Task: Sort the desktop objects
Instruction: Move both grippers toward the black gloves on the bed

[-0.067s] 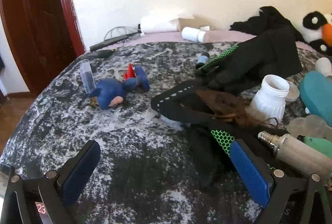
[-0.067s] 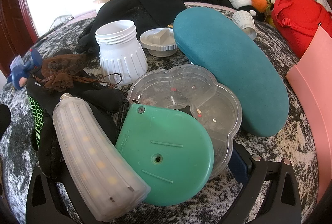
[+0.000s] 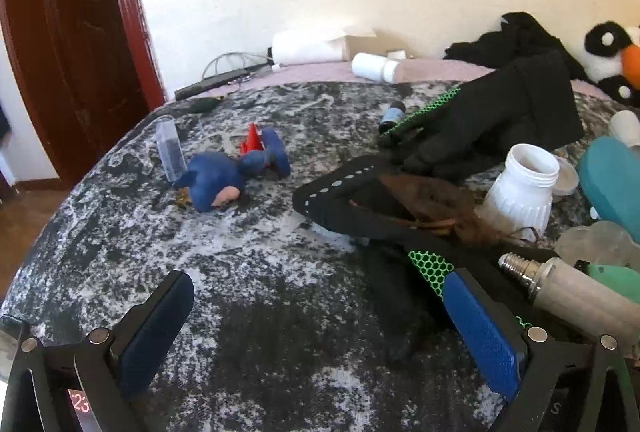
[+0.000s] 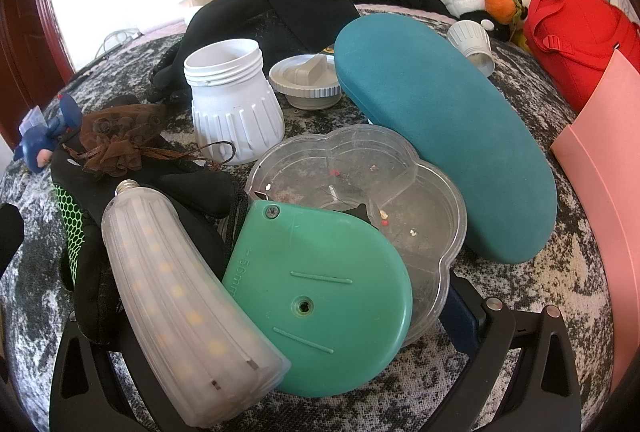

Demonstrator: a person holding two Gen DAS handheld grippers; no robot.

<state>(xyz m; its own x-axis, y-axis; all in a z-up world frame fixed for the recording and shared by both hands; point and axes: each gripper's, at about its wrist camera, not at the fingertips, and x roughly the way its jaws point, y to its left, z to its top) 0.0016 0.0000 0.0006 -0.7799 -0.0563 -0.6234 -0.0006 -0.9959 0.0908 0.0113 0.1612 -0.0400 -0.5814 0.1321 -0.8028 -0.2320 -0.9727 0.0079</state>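
– Grey speckled cloth covers the tabletop [image 3: 280,332], and a pale wall is behind it. What are the jaws doing?

– The left gripper [image 3: 316,278] has its jaws wide open. Nothing is in them, just bare cloth. The right gripper [image 4: 272,312] looks wide open too, but its tips are mostly hidden under stuff.

– What stuff?

– A long bulb [image 4: 180,296] and a green tape measure [image 4: 320,296] sit right in front of it, touching each other. The bulb lies on a black glove [image 4: 192,188]. The tape measure lies over the rim of a clear dish [image 4: 448,204].

– And past that?

– A teal case [image 4: 440,128] touches the dish. Then come a white jar [image 4: 232,104], a white lid [image 4: 308,80] and a brown net pouch [image 4: 116,140] on the glove. Well apart, on the left, lie a blue toy [image 3: 224,180] and a clear tube [image 3: 170,148].

– So is the sorting done?

– I can't say. Many kinds of things lie mixed in 1 heap, and I see no box or neat rows. It could be a heap waiting to be split up. Or it could be 2 groups made on purpose, the big heap and the toy corner.

– What is left, then?

– If like must go with like, the heap needs splitting.
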